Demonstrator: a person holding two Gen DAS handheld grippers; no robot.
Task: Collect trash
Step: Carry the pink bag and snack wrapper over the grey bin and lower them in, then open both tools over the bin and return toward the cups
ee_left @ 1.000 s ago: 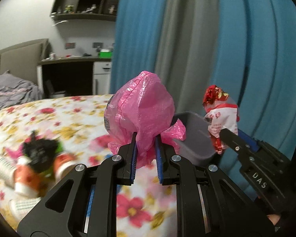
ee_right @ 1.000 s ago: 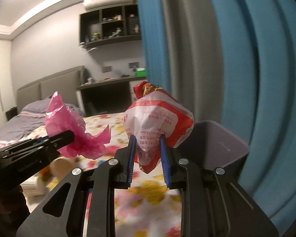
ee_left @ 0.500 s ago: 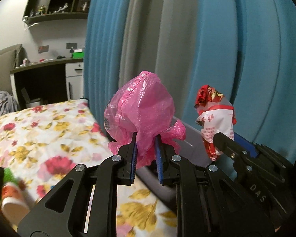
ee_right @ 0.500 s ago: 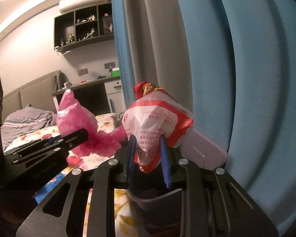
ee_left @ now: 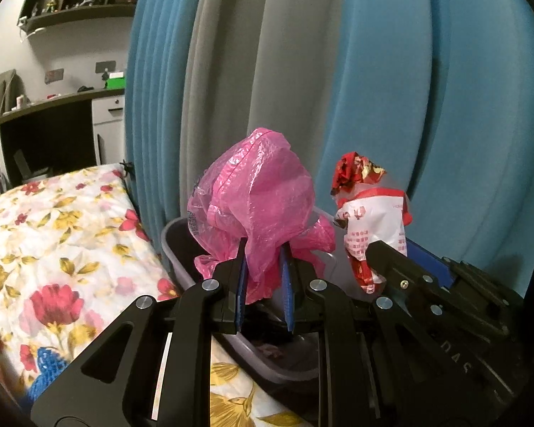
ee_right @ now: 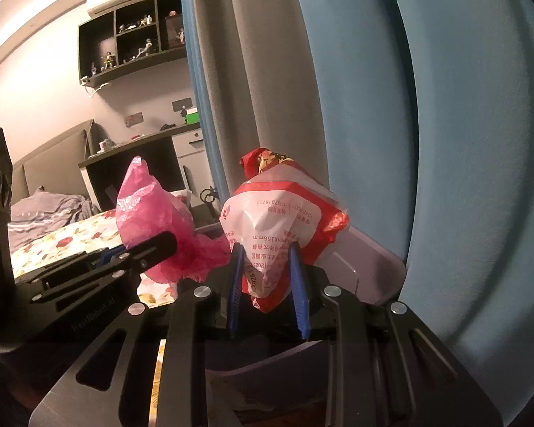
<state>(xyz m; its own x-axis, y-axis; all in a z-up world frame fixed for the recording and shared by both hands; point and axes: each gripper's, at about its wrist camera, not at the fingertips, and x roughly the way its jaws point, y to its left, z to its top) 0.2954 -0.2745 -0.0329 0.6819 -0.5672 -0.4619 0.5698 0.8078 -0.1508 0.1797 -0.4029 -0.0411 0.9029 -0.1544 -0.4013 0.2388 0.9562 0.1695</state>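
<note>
A crumpled pink plastic bag [ee_left: 252, 206] is pinched in my left gripper [ee_left: 263, 249], which is shut on it. It hangs over the grey plastic bin [ee_left: 174, 245] at the bed's edge. To its right my right gripper [ee_left: 370, 249] holds a red-and-white wrapper [ee_left: 373, 227]. In the right wrist view my right gripper [ee_right: 267, 249] is shut on that red-and-white wrapper [ee_right: 277, 220], above the grey bin [ee_right: 370, 259]. The pink bag [ee_right: 153, 206] and my left gripper [ee_right: 160, 245] show at the left. Some scraps lie in the bin's bottom.
A bed with a floral sheet [ee_left: 53, 249] lies to the left of the bin. Blue and grey curtains [ee_left: 373, 89] hang close behind it. A dark desk [ee_left: 46, 131] and wall shelves [ee_right: 135, 46] stand at the far wall. A blue item [ee_left: 48, 366] lies on the sheet.
Both grippers swung right with their loads, from over the bed to above the grey bin. The bottles on the bed have left the view. Neither grip has changed.
</note>
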